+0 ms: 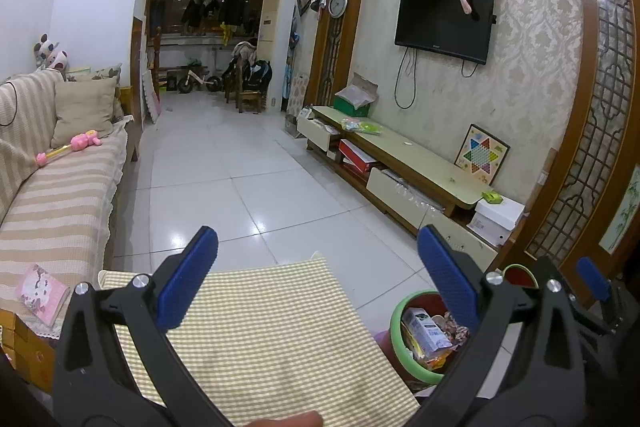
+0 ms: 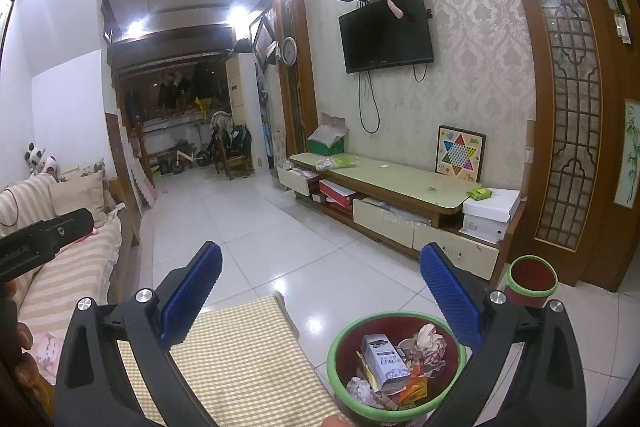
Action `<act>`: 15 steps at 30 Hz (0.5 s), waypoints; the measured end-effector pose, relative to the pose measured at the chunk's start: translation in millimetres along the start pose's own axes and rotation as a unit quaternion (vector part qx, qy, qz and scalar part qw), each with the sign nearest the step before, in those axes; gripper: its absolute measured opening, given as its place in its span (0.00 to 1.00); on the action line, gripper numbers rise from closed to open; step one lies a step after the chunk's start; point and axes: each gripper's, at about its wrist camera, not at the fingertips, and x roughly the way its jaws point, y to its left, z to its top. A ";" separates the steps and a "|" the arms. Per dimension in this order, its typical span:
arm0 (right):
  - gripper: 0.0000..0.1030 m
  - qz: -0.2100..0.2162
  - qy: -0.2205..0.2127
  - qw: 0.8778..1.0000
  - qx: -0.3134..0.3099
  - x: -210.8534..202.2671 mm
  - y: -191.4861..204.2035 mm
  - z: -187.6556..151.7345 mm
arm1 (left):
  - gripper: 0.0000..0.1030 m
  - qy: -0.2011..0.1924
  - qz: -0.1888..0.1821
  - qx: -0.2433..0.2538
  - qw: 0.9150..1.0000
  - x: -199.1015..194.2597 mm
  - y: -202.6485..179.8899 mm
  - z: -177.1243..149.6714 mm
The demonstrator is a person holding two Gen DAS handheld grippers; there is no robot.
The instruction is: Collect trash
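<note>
A red bin with a green rim point(image 2: 344, 331) stands on the floor right of a table with a yellow checked cloth point(image 2: 240, 359). It holds a milk carton point(image 2: 384, 359), crumpled paper point(image 2: 430, 341) and wrappers. It also shows in the left wrist view point(image 1: 398, 339). My left gripper point(image 1: 318, 279) is open and empty above the cloth point(image 1: 272, 335). My right gripper point(image 2: 320, 291) is open and empty, above the cloth's right edge and the bin. The right gripper shows at the right of the left wrist view point(image 1: 592, 283).
A second small red bin with a green rim point(image 2: 532, 277) stands by the TV cabinet point(image 2: 400, 187). A striped sofa point(image 1: 52, 203) with a pink toy point(image 1: 76, 145) lies left. A pink booklet point(image 1: 42, 293) lies near. White tiled floor point(image 1: 240, 167) stretches ahead.
</note>
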 end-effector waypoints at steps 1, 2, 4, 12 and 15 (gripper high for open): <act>0.93 0.000 0.000 1.000 0.000 -0.2 -0.3 0.6 | 0.95 0.000 0.000 0.000 1.000 0.8 0.0 1.1; 0.93 0.000 0.000 1.000 -0.001 -0.1 0.2 0.0 | 0.95 0.000 0.000 0.000 1.000 1.0 -0.9 1.0; 0.93 0.001 0.000 1.000 0.000 -0.5 0.2 0.8 | 0.95 0.001 -0.001 0.000 1.000 1.1 -0.4 1.1; 0.93 0.003 0.008 1.000 -0.007 4.1 -2.6 -7.4 | 0.95 0.003 0.000 -0.001 1.000 3.4 -2.4 0.7; 0.93 0.003 0.009 1.000 -0.007 4.8 -2.6 -6.8 | 0.95 0.006 0.000 -0.002 1.000 4.8 -2.2 -2.7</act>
